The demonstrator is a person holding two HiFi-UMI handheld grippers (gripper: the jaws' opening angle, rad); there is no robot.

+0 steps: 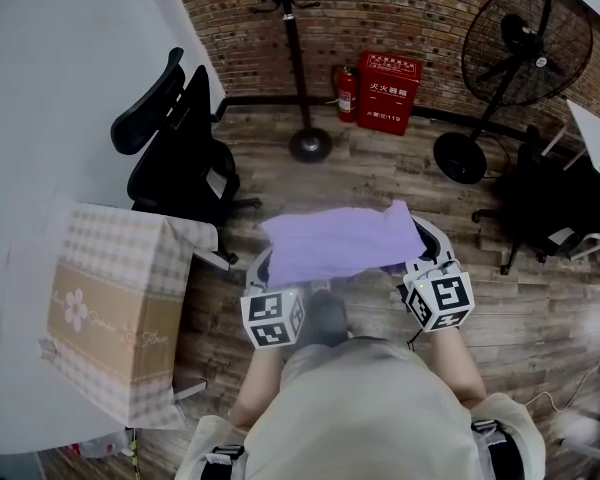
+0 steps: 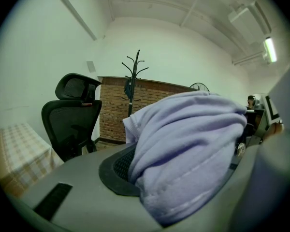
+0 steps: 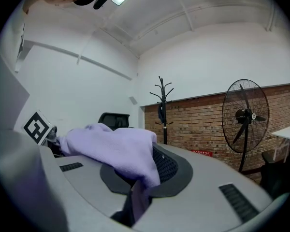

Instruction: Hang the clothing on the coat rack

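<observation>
I see brick wall (image 1: pixel 405 13) far | plank floor (image 1: pixel 380 173) | black office chair (image 1: pixel 175 153) far left | standing fan (image 1: pixel 527 43) far right | red cabinet (image 1: pixel 389 90) by wall | strip light (image 2: pixel 269 50) overhead

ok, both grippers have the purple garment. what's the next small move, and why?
Probably step forward and start raising both grippers toward the coat rack. The left gripper and right gripper are each shut on an end of the purple garment, which spans between them at waist level. The rack stands well ahead by the brick wall.
</observation>
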